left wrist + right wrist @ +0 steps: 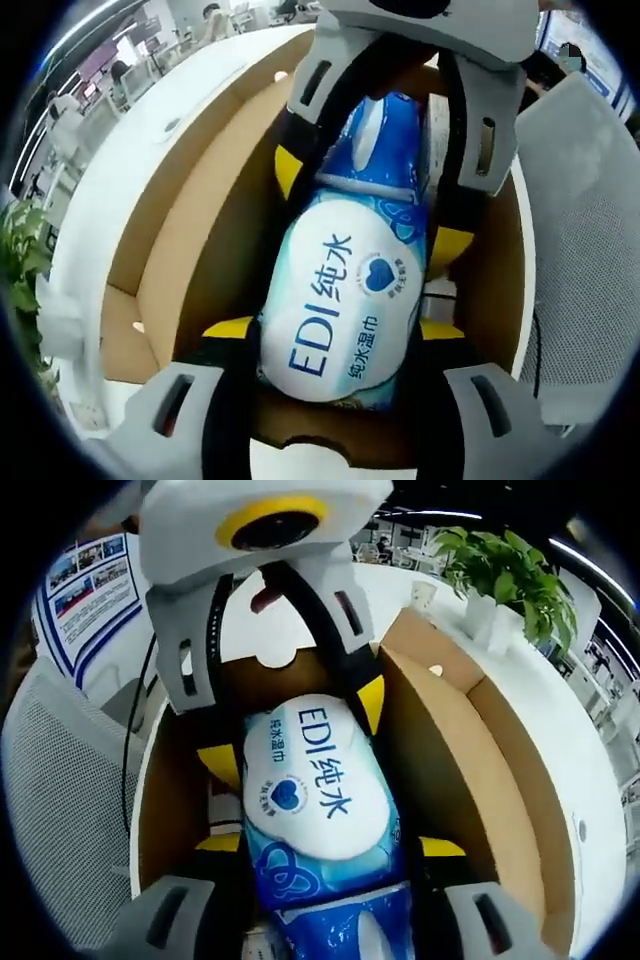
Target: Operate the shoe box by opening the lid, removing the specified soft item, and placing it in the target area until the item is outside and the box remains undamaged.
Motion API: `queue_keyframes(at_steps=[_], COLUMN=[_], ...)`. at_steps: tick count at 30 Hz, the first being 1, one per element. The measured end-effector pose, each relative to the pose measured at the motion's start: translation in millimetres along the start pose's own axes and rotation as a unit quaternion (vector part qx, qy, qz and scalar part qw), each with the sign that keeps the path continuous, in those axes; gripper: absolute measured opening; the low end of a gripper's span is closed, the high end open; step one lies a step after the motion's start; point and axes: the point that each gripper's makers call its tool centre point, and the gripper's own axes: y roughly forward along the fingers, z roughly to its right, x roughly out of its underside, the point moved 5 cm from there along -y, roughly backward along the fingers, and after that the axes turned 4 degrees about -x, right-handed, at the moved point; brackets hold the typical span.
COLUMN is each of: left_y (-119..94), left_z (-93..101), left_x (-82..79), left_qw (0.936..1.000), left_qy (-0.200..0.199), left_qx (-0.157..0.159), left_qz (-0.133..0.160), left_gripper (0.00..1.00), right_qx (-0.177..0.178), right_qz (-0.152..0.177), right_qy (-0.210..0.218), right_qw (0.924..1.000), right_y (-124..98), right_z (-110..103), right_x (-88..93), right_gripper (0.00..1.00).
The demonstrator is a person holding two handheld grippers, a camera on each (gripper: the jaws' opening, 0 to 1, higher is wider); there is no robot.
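- Inside the shoe box (200,250), left gripper view: the wet wipes pack (345,300) sits between the cardboard walls, and the left gripper (335,385) has its jaws closed on the near end. The right gripper (400,110) comes in from the far side and pinches the blue end.
- Beside the box wall, right gripper view: the right gripper (330,930) clamps the blue end of the same pack while the left one holds the white end. Lid's open, and the box sits on the white counter (560,740).
- Risk, my guess: the pack's squishy, so pulling both ends apart could tear it, and a crooked lift could snag and bend a wall.
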Motion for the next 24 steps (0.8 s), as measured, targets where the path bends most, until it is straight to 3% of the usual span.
queue_keyframes(at_steps=[4,7,10,14,24], left_y=[3.0,8.2,13.2,16.6,28.7], left_z=[1.5,2.3,4.3,2.4,3.3], left_x=[-1.5,0.0,1.5,1.8,0.8], left_qw=[0.9997,0.9976,0.9964,0.9961,0.9943], left_qy=[0.025,0.069,0.085,0.088,0.094], left_qx=[0.003,-0.001,-0.001,0.008,0.046], left_qz=[-0.001,-0.011,-0.005,0.005,0.024], left_gripper=[0.62,0.62,0.63,0.64,0.64], right_qx=[0.000,-0.004,-0.011,-0.019,-0.039], right_qz=[-0.029,-0.034,-0.033,-0.031,-0.065], right_qy=[-0.041,-0.038,-0.040,-0.037,-0.029], right_qw=[0.9987,0.9987,0.9986,0.9987,0.9967], right_y=[8.1,9.0,9.0,10.0,17.5], right_z=[-1.4,-0.3,0.1,0.5,5.3], right_x=[3.6,2.2,3.0,3.1,0.2], right_gripper=[0.64,0.65,0.65,0.65,0.67])
